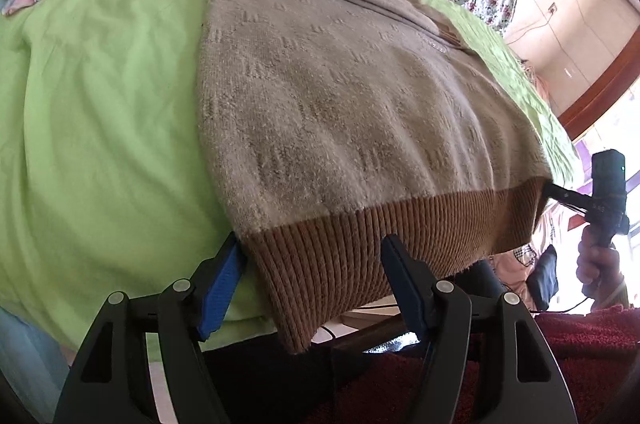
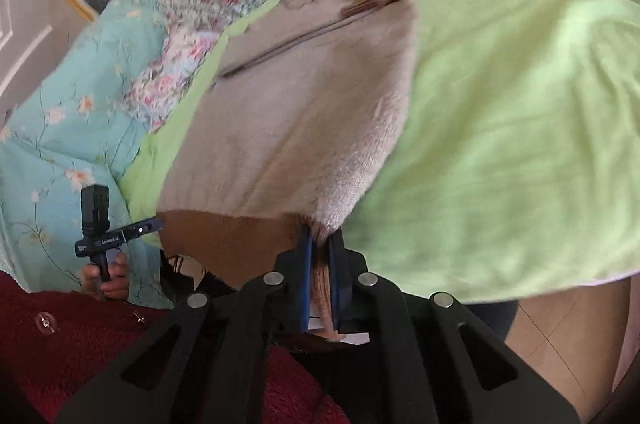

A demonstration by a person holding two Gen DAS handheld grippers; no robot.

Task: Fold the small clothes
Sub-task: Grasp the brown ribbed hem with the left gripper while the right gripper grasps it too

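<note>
Jaws differ: right gripper (image 2: 320, 264) pinches the fuzzy beige knit sweater's brown ribbed hem (image 2: 224, 244), left gripper (image 1: 310, 280) gapes around it unclamped, so lifting now risks a lopsided, sagging fold.

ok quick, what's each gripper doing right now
left gripper: open, fingers either side of the sweater hem, not clamped.
right gripper: shut on the sweater's brown hem corner.

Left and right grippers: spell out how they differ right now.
The left gripper is open, its jaws spread to either side of the sweater's brown ribbed hem; the right gripper is shut, pinching the hem's other corner. Left holds nothing; right holds fabric. Both have blue pads and sit at the bed's near edge.
</note>
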